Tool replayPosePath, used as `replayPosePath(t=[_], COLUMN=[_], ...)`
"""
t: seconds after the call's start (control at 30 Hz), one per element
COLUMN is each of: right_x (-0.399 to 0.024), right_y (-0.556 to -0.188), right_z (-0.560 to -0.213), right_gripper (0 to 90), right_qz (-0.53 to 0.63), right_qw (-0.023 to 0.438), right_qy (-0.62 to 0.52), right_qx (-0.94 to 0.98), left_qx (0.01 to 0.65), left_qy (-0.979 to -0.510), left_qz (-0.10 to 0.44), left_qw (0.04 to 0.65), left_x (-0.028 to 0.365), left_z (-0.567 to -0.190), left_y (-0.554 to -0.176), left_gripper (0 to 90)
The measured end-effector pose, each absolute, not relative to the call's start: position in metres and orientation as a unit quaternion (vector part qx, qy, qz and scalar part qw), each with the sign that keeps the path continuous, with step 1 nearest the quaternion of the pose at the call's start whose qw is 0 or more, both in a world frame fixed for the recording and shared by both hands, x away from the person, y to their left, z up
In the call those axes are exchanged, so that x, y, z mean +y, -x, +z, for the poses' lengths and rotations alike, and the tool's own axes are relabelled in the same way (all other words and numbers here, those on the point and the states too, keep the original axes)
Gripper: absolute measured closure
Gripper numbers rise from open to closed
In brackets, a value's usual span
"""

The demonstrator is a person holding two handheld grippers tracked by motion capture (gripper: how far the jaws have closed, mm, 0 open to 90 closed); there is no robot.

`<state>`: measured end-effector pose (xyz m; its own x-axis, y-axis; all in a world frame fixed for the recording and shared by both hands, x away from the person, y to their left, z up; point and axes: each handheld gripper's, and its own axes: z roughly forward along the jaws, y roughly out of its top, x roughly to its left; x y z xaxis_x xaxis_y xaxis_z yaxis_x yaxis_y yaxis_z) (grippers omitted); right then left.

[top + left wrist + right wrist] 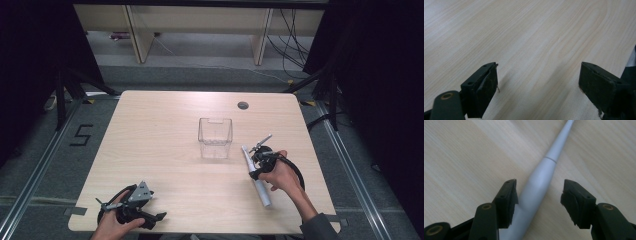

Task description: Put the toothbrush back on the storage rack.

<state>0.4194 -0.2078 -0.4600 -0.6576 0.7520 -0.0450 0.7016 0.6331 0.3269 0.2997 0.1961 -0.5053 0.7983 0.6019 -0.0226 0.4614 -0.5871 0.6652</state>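
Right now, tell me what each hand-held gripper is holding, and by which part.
Nothing is held. The right hand-held gripper is open, its jaws straddling the white toothbrush at its thick handle, not clamped. The left hand-held gripper is open over bare table.

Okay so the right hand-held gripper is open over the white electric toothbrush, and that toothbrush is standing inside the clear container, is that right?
Not quite. The white electric toothbrush is lying flat on the table, beside the clear container, not standing inside it; the high view shows that. The rest holds: in the right gripper view the right hand-held gripper is open, its jaws on either side of the toothbrush body.
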Motion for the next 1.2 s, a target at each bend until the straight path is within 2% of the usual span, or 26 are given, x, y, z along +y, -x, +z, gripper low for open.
replayPosePath(t=[0.07, 0.53, 0.8, 1.0, 1.03, 1.2], right_x=[-0.206, -0.203, -0.205, -0.206, -0.204, -0.205], right_y=[-0.418, -0.424, -0.432, -0.439, -0.438, -0.442], right_z=[-0.462, -0.473, -0.472, -0.472, -0.471, -0.472], right_gripper=[45.3, 51.6, 62.7, 64.3, 64.5, 65.2], right_qz=[0.127, 0.102, 0.08, 0.062, 0.049, 0.031], right_qw=[0.069, 0.052, 0.036, 0.015, 0.0, -0.002], right_qy=[-0.413, -0.393, -0.391, -0.39, -0.408, -0.408], right_qx=[0.899, 0.912, 0.916, 0.919, 0.912, 0.912], left_qx=[0.3, 0.301, 0.3, 0.302, 0.305, 0.3], left_qy=[-0.885, -0.885, -0.885, -0.885, -0.882, -0.885], left_qz=[0.103, 0.102, 0.102, 0.1, 0.101, 0.102], left_qw=[0.341, 0.341, 0.341, 0.341, 0.343, 0.341], left_x=[0.196, 0.196, 0.196, 0.196, 0.195, 0.196], left_z=[-0.505, -0.506, -0.505, -0.505, -0.506, -0.505], left_y=[-0.3, -0.3, -0.3, -0.299, -0.299, -0.3], left_gripper=[15.3, 15.3, 15.3, 15.3, 15.3, 15.3])
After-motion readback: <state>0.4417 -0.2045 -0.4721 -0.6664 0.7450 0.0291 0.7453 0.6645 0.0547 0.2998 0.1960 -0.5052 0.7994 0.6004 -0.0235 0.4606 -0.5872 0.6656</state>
